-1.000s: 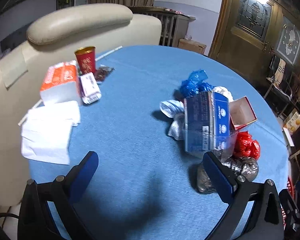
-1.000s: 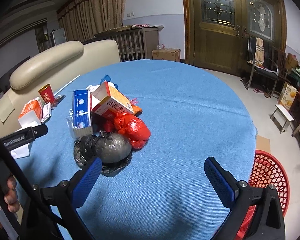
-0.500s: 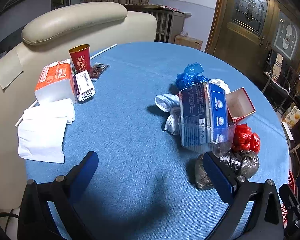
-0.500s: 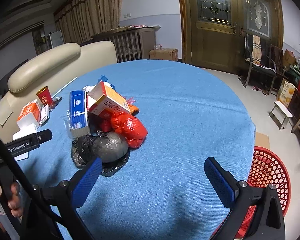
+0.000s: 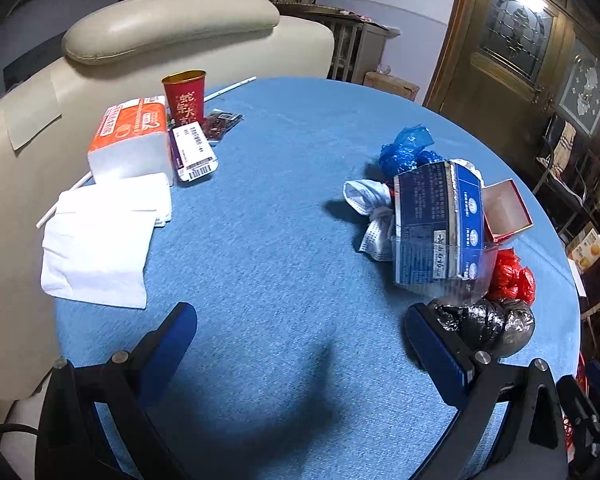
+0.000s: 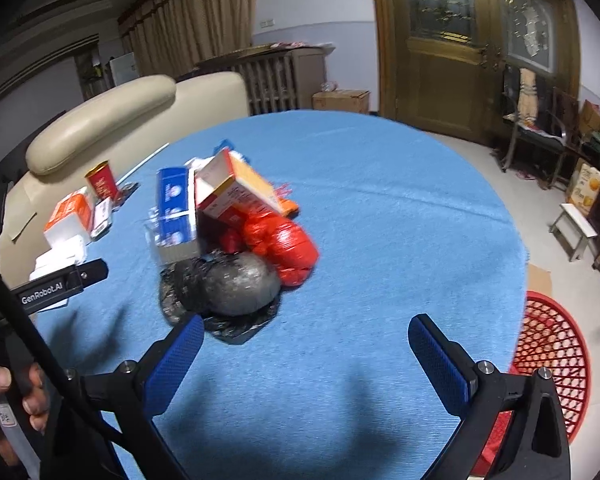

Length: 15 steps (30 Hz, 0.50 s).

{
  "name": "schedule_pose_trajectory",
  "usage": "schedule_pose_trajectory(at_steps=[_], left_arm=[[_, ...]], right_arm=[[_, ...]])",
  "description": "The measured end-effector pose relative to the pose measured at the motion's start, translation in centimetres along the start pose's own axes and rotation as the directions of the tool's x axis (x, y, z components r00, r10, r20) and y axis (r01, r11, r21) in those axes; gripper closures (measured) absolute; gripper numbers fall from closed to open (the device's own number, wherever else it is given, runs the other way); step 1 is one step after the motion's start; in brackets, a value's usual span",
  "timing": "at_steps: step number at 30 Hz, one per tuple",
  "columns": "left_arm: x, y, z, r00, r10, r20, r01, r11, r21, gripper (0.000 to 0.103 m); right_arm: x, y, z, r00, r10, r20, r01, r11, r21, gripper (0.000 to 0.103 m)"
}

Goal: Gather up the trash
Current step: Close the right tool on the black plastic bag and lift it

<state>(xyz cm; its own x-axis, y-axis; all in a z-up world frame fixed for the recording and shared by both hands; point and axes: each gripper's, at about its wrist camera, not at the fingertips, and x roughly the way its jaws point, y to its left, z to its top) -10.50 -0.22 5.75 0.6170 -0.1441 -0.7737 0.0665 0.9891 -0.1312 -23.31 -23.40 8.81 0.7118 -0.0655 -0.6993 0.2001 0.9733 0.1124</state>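
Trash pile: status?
Left gripper, right gripper open, empty. Trash pile untouched on table. Red basket on floor. Path clear.

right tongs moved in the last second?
Yes. The right tongs moved closer to the black bag, which now sits nearer its left finger.

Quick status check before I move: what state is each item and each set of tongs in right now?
Left tongs: open, empty, above the table.
Right tongs: open, empty.
Black bag: bunched up, lying on the table.
Red bag: crumpled, resting against the black bag.
Orange-white carton: end open, tilted on the pile.
Red cup: upright.
Red basket: on the floor beside the table.
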Motion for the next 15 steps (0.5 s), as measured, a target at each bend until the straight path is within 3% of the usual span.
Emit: schedule_pose_trajectory(at_steps=[10, 15], left_arm=[[0.1, 1.7, -0.4, 1.0, 0.003, -0.007, -0.003, 0.999, -0.034, 0.0], [0.2, 2.5, -0.5, 1.0, 0.004, -0.008, -0.004, 0.999, -0.052, 0.0]], right_arm=[[4.8, 1.4, 2.1, 0.983, 0.165, -0.083, -0.16, 0.985, 0.064, 0.0], [6.4, 0.9, 3.4, 0.974, 0.217, -0.067, -0.206, 0.968, 0.141, 0.0]])
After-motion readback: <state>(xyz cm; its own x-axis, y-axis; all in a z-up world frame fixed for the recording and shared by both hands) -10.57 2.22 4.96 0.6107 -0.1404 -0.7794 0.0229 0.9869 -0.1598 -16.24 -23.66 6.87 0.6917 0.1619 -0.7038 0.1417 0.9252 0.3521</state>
